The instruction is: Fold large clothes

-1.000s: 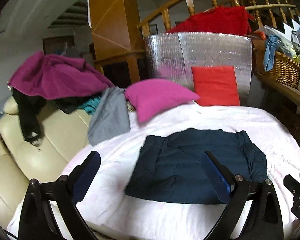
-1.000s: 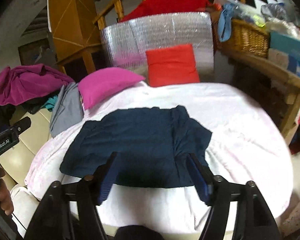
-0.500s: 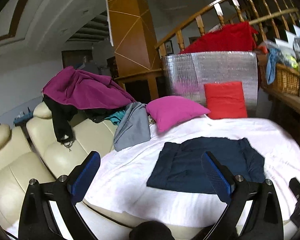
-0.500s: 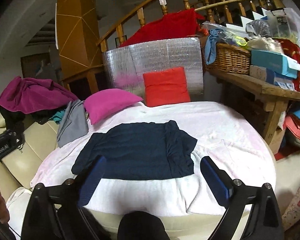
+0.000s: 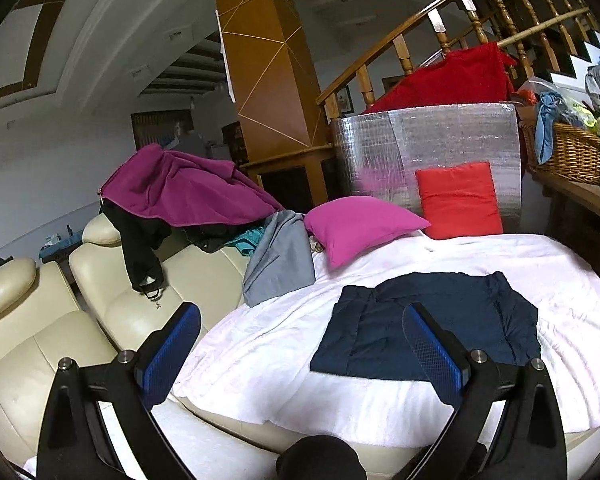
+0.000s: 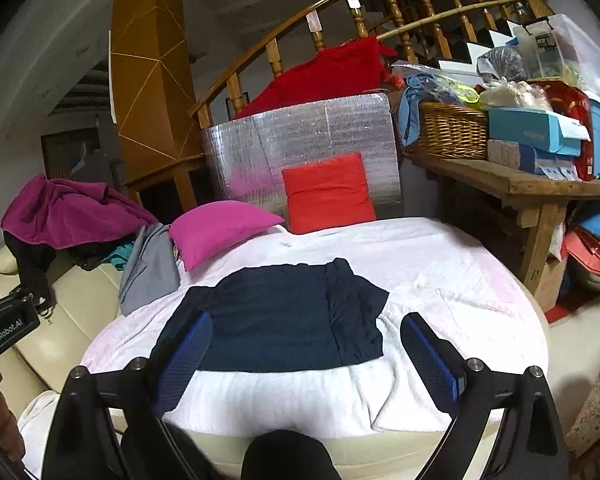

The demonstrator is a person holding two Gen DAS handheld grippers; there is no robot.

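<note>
A dark navy garment [image 5: 432, 324] [image 6: 276, 320] lies folded flat in a rough rectangle on the white blanket [image 5: 268, 344] [image 6: 440, 272] that covers the round seat. My left gripper [image 5: 300, 344] hangs open over the blanket's left edge, well short of the garment, with nothing between its blue pads. My right gripper [image 6: 306, 344] is open too, held back above the blanket's near edge; the garment shows between its fingers but lies apart from them. The left gripper's body [image 6: 4, 332] shows at the right wrist view's left edge.
A heap of clothes, purple [image 5: 180, 188], black and grey [image 5: 280, 256], lies on the cream sofa [image 5: 112, 312]. Pink [image 5: 360, 224] and red [image 5: 458, 200] cushions lean by a silver panel [image 5: 440, 140]. A wooden bench [image 6: 520, 184] with a wicker basket [image 6: 452, 132] and boxes stands at the right.
Both grippers have pulled back and up from the garment, which now looks smaller and farther. The right jaws have spread wider. The garment lies still.
</note>
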